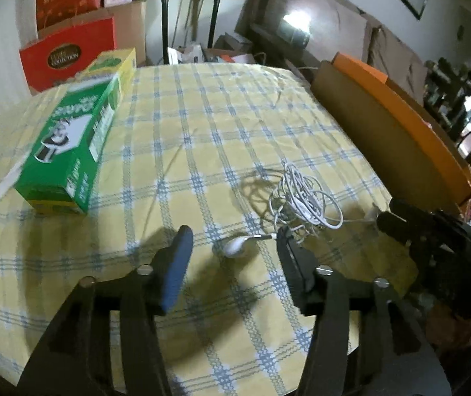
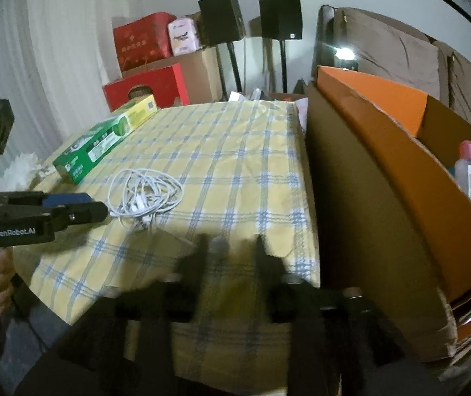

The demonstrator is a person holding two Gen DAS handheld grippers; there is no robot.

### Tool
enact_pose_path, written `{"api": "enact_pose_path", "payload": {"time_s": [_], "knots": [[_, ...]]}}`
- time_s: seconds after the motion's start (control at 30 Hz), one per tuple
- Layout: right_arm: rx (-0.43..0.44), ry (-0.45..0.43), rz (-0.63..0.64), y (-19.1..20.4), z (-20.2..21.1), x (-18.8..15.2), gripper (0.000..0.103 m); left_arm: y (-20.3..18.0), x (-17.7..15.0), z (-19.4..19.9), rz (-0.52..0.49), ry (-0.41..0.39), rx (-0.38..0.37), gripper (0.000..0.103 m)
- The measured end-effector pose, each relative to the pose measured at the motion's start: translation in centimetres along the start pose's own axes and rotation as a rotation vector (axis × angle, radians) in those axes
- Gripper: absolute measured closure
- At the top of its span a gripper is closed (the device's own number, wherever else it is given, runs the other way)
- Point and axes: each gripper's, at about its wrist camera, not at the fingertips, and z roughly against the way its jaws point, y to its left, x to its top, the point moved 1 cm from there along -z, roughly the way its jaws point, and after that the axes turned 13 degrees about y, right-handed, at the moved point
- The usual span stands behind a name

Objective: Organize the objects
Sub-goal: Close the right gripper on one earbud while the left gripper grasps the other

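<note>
Both grippers stand spread and empty: left gripper (image 1: 232,247) over the plug, right gripper (image 2: 232,247) blurred, probably clear of the cable (image 2: 144,194) on the tabletop (image 2: 235,151). We should pinch the bundle's thick middle, then carry it to the box (image 2: 384,171)

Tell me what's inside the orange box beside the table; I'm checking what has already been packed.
Inside the orange box, a clear bottle with a pink cap leans against its far wall. The box's near wall hides the bottom, so anything else is unseen.
</note>
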Motion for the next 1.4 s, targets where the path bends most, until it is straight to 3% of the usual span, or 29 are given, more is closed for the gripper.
{"api": "enact_pose_path", "payload": {"time_s": [0.07, 0.13, 0.23, 0.33, 0.4, 0.5, 0.53, 0.6, 0.67, 0.73, 0.8, 0.87, 1.17, 1.4], "knots": [[0.000, -0.009, 0.028, 0.5, -0.1, 0.0, 0.057, 0.4, 0.1, 0.4, 0.013, -0.018, 0.000, 0.038], [-0.025, -0.024, 0.076, 1.2, -0.3, 0.0, 0.054, 0.7, 0.0, 0.5, 0.021, -0.032, -0.019, 0.038], [-0.102, -0.032, 0.167, 2.6, -1.2, 0.2, 0.052, -0.2, -0.2, -0.7, -0.032, 0.023, -0.035, 0.037], [-0.129, -0.015, 0.198, 2.9, -2.0, 0.2, 0.053, -1.4, -0.6, -1.5, -0.085, 0.005, 0.023, 0.038], [-0.111, -0.007, 0.186, 2.6, -2.4, -0.1, 0.054, -2.0, -0.6, -1.7, -0.102, -0.003, 0.037, 0.038], [-0.078, 0.003, 0.177, 2.5, -2.4, 0.1, 0.069, -2.1, -0.7, -1.7, -0.089, -0.025, 0.032, 0.038], [-0.081, 0.004, 0.175, 2.6, -2.4, 0.1, 0.069, -2.2, -0.7, -1.8, -0.084, -0.032, 0.030, 0.038], [-0.086, -0.002, 0.176, 2.8, -2.4, 0.0, 0.069, -2.1, -0.7, -1.9, -0.077, -0.048, 0.021, 0.043], [-0.080, 0.001, 0.173, 2.9, -2.4, 0.0, 0.070, -2.2, -0.8, -1.9, -0.089, -0.054, 0.006, 0.056], [-0.056, 0.002, 0.158, 2.9, -2.2, 0.0, 0.070, -2.1, -0.7, -1.8, -0.079, -0.048, -0.019, 0.077], [-0.046, -0.005, 0.147, 2.9, -1.8, 0.1, 0.070, -1.9, -0.6, -1.8, -0.060, -0.036, -0.056, 0.090], [-0.046, -0.001, 0.149, 3.0, -1.6, 0.0, 0.088, -1.7, -0.6, -1.7, -0.045, -0.047, -0.062, 0.090], [-0.034, 0.018, 0.139, 2.8, -1.6, -0.1, 0.088, -2.7, -0.9, -1.2, -0.079, -0.068, -0.016, 0.090], [-0.069, -0.054, 0.083, 1.8, 0.4, 0.3, 0.088, -2.2, -0.6, -0.1, -0.029, -0.099, -0.038, 0.090]]}}
